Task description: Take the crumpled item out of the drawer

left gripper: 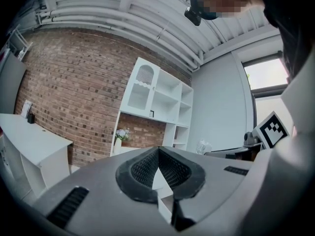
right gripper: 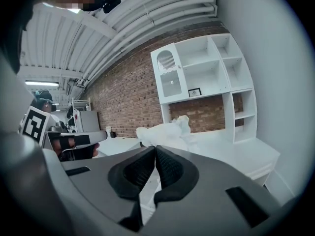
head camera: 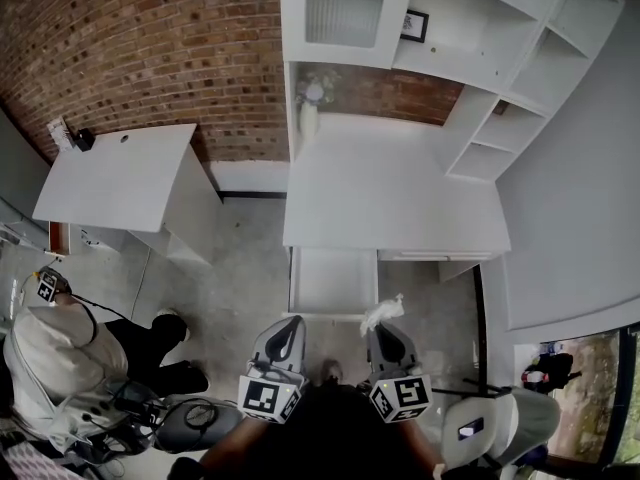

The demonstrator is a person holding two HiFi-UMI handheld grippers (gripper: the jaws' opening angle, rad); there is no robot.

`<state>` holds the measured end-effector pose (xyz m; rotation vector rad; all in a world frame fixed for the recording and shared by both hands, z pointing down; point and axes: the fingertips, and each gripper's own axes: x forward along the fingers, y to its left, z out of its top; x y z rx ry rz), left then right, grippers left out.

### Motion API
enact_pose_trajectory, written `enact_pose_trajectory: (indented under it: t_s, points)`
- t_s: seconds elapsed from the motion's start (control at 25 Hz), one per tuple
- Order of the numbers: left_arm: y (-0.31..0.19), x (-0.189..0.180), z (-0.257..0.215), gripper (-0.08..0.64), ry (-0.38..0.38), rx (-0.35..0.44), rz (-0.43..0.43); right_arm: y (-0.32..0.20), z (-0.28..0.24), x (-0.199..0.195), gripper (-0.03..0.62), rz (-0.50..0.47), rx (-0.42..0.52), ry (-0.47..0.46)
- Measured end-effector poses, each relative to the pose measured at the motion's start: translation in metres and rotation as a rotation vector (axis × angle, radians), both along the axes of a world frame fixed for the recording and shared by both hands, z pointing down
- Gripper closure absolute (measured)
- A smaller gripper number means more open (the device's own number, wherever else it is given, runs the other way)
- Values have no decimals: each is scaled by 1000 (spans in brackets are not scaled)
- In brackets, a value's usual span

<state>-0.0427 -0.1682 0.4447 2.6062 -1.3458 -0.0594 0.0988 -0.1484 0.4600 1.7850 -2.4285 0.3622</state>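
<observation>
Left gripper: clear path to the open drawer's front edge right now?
Probably yes. The drawer stands open just ahead of the left gripper, with nothing visible between them. Its fingers are together and empty. The right gripper, shut on the crumpled item, sits off to the side.

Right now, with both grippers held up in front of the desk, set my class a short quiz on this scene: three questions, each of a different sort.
1. True or false: the drawer under the desk is pulled open.
2. Which gripper holds the crumpled paper? A) left B) right C) neither
3. What stands at the back left corner of the desk top?

Key
1. True.
2. B: the right gripper is shut on it, clear of the drawer.
3. A vase of flowers.
</observation>
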Motion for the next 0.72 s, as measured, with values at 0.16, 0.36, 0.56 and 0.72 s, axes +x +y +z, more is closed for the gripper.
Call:
enact_pose_trajectory:
  t_s: [0.16, 0.36, 0.56, 0.72]
  points:
    - [-1, 3, 0, 543, -2, 3, 5, 2, 1, 2, 572, 7, -1, -1]
    - [0, 6, -1, 543, -6, 7, 7, 3, 2, 4, 572, 4, -3, -4]
    - [-2, 7, -1, 543, -5, 2, 5, 2, 3, 3, 572, -7, 5, -10]
    - [1, 11, 1, 543, -4, 2, 8, 4, 5, 5, 572, -2, 2, -13]
